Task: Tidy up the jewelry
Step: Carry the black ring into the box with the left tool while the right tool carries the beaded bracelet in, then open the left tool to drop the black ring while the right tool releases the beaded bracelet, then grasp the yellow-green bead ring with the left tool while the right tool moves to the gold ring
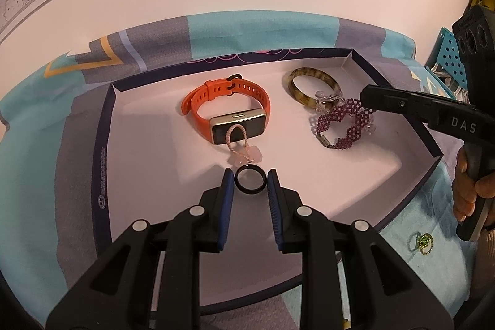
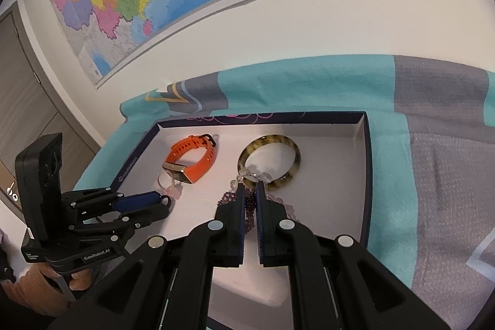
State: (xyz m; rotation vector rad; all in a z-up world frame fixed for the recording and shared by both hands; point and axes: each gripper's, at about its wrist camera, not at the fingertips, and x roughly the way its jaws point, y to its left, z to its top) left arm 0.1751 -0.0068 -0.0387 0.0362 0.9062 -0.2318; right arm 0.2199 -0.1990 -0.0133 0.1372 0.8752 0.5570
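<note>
A black ring [image 1: 250, 191] is pinched between the blue pads of my left gripper [image 1: 250, 175], just above the near part of the white-lined tray [image 1: 103, 144]. My right gripper [image 1: 365, 97] reaches in from the right and is shut on a purple beaded bracelet [image 1: 346, 126]. In the right wrist view the purple beads [image 2: 227, 198] show between the shut pads of the right gripper [image 2: 251, 188], and the left gripper [image 2: 167, 203] stands at the left. An orange watch [image 1: 238, 129], a pink cord charm [image 1: 244, 158] and a brown bangle [image 1: 297, 90] lie in the tray.
The tray's dark blue walls [image 2: 366, 175] rise around the jewelry. A clear bead string [image 1: 328, 98] lies against the bangle. A green ring [image 1: 423, 242] lies on the teal and grey cloth [image 1: 263, 27] right of the tray. A person's hand [image 1: 464, 194] holds the right gripper.
</note>
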